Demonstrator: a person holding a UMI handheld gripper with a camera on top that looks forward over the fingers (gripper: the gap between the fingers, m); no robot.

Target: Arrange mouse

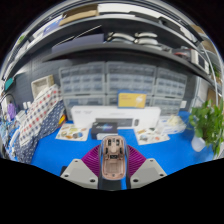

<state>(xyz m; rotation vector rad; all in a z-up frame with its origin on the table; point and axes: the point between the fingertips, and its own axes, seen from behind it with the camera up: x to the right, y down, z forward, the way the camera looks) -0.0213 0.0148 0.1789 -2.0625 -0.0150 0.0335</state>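
A beige computer mouse [112, 158] sits between my two fingers, its nose pointing away from me, above the blue mat [60, 152]. The purple pads [92, 158] press against both of its sides. My gripper [112, 160] is shut on the mouse, held a little above the tabletop. The mouse's underside and the spot right below it are hidden.
Just beyond the mouse stands a white box-shaped device [108, 120] on the blue mat. Picture cards [71, 132] lie at its left and right. A green plant [208, 122] stands at the right, checked cloth [38, 118] at the left, drawer cabinets [120, 85] behind.
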